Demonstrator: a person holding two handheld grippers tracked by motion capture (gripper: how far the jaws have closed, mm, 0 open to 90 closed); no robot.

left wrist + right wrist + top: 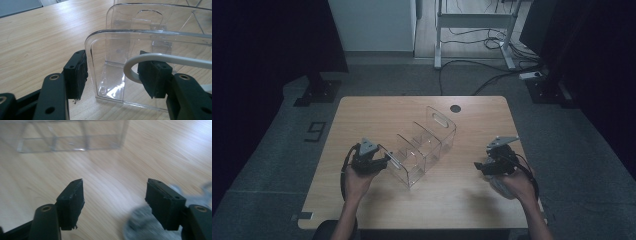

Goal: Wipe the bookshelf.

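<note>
High view: pale wooden table point(377, 112) on grey carpeted floor point(272, 150).

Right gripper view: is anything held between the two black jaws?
No: the right gripper stands open, with bare wooden table between its jaws and the clear organizer farther off.

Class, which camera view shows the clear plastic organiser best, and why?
The high view: the whole clear organiser with its dividers shows on the table. The left gripper view gives its near end wall between that gripper's jaws; the right gripper view a blurred side.
</note>
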